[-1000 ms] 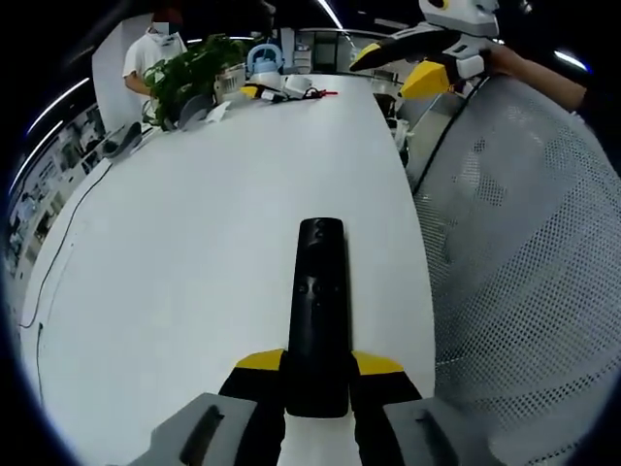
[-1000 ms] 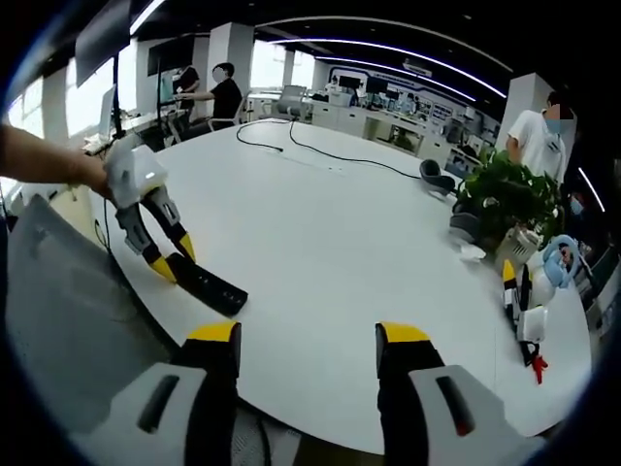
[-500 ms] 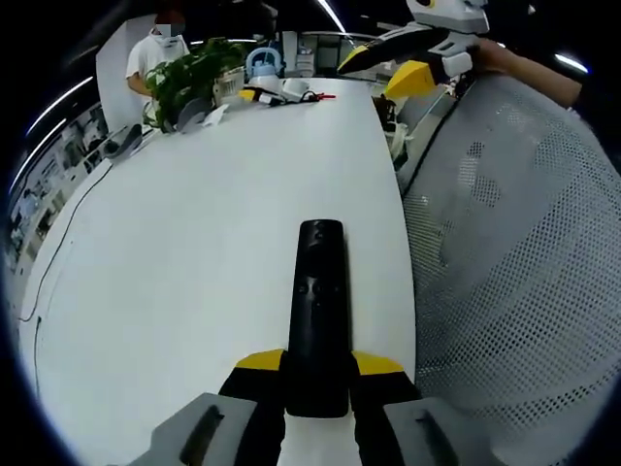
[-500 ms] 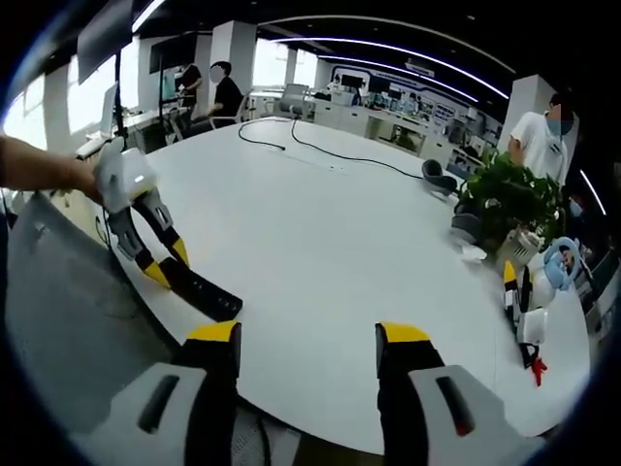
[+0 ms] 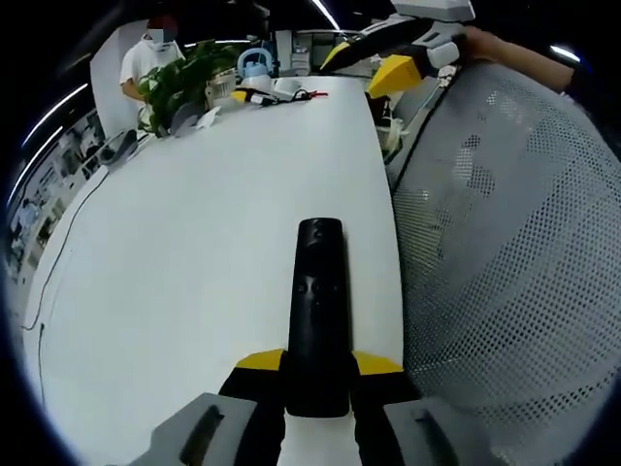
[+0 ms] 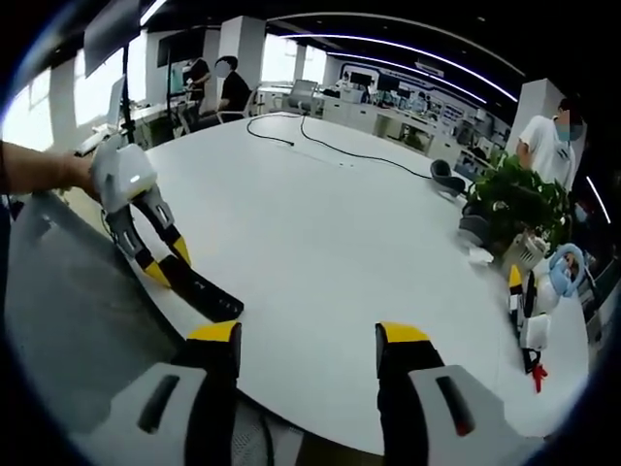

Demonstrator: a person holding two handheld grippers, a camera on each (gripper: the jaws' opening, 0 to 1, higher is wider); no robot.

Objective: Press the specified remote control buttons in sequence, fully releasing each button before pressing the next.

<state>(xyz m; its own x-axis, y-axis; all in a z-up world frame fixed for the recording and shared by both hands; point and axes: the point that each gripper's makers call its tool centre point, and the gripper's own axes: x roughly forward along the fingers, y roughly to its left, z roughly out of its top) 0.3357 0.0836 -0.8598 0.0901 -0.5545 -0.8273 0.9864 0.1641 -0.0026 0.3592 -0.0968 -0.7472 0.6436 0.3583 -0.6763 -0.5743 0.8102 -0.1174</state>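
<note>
In the left gripper view my left gripper (image 5: 317, 367) stays clamped on the black remote (image 5: 317, 311) at lower centre, over the white table (image 5: 175, 252); the right gripper (image 5: 383, 60) at the top has slid leftward, closing in. The remote is slim, with small buttons mid-body.

In the right gripper view my right gripper (image 6: 306, 340) hangs spread and empty; the remote (image 6: 204, 293) sits lower left, no press begun.

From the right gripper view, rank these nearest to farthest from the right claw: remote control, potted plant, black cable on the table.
1. Remote control, lower left, held in the left claw.
2. Potted plant, right side of the table.
3. Black cable, far end of the white table.
</note>
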